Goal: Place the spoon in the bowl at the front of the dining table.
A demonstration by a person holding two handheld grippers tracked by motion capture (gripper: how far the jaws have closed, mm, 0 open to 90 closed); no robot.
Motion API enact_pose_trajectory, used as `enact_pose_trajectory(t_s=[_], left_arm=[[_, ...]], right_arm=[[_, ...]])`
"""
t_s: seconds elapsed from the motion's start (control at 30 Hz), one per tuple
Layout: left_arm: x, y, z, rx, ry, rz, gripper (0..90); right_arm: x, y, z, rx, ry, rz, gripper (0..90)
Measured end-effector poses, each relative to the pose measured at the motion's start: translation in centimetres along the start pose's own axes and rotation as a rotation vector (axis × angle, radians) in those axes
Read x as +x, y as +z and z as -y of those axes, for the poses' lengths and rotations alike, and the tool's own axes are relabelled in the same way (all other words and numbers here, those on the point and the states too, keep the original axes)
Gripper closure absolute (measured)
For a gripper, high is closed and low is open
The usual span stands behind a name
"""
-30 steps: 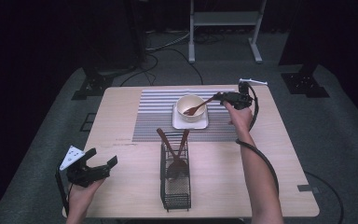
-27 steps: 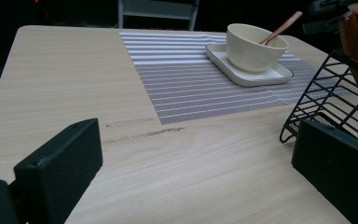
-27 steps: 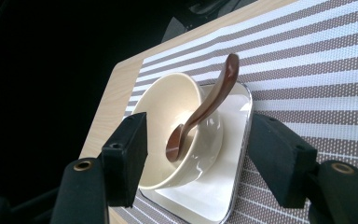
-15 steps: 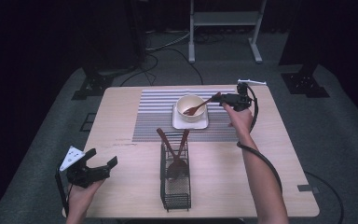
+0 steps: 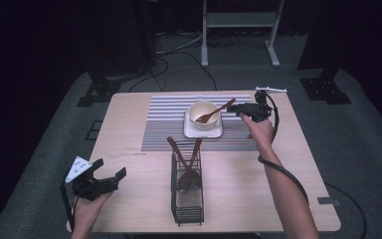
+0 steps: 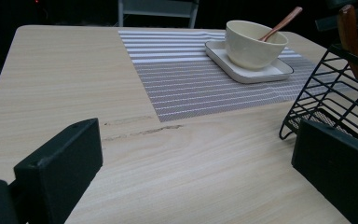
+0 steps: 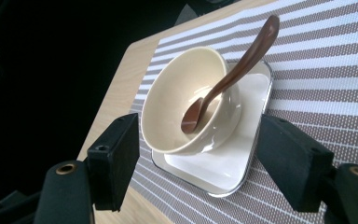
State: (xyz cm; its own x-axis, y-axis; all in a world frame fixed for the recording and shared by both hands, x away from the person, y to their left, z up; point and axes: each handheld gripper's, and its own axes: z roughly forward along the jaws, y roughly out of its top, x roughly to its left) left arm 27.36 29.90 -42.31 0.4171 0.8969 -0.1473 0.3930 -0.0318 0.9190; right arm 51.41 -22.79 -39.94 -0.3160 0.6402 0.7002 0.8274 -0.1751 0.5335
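So the wooden spoon (image 7: 223,81) is sitting in the cream bowl (image 7: 182,100), bowl end down and handle leaning out over the rim, and the bowl is on the little white tray (image 7: 223,170) in the middle of the striped placemat (image 5: 164,124). The right gripper (image 5: 236,109) hangs just beside the handle tip with its jaws spread wide and nothing between them, so I'd say the spoon drop-off is basically done. The left gripper (image 5: 110,175) is parked way back at the near corner of the desk (image 5: 258,199), also spread apart and empty (it's not doing anything at all). The black wire caddy (image 5: 186,191) in front has a few more wooden utensils (image 5: 185,157) standing in it, so if those need to go somewhere too, that part's left.
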Motion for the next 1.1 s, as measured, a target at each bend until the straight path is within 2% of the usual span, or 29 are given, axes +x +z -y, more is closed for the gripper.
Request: enact_pose_trajectory(t_s=[0.53,0.97,1.1], left_arm=[[0.0,0.2,0.0,0.002,0.003,0.0,0.8],[-0.4,0.5,0.0,0.006,0.007,0.002,0.9],[-0.5,0.6,0.0,0.011,0.011,0.005,0.8]], right_arm=[[0.0,-0.6,2.1,0.049,-0.045,-0.005,26.6],[-0.8,-2.3,3.8,0.055,-0.048,-0.015,26.4],[-1.1,-2.3,4.4,0.073,-0.05,-0.014,26.4]])
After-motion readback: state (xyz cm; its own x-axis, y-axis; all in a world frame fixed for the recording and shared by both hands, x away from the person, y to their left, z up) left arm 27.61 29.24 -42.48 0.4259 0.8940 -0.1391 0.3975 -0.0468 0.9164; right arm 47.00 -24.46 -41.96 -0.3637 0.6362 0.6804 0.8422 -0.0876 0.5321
